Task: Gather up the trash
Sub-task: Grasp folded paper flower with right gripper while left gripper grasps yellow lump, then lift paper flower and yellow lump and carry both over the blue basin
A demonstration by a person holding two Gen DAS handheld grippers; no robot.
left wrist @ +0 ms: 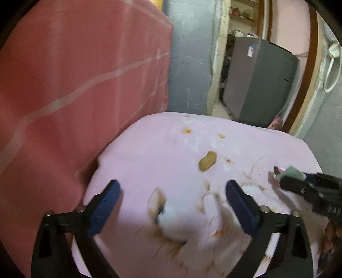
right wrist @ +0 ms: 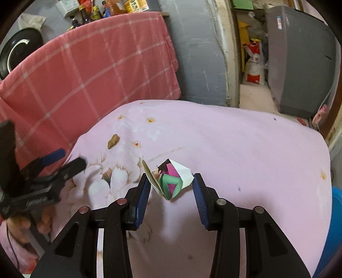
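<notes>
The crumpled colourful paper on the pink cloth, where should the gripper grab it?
Grab the crumpled colourful paper across its bulging middle, coming from the near side with one finger on each flank. It stands as a puffy wad, pointed at the bottom, so the wide middle gives the blue pads most to squeeze. The right gripper already straddles it.

Near: pink stained tablecloth (right wrist: 235, 149). Left: red checked blanket (right wrist: 85, 74) draped. Far: grey wall (right wrist: 198, 53), cream doorframe (right wrist: 232, 64), grey cabinet (right wrist: 299, 59) at right, cluttered shelf (right wrist: 102, 8) upper left.
</notes>
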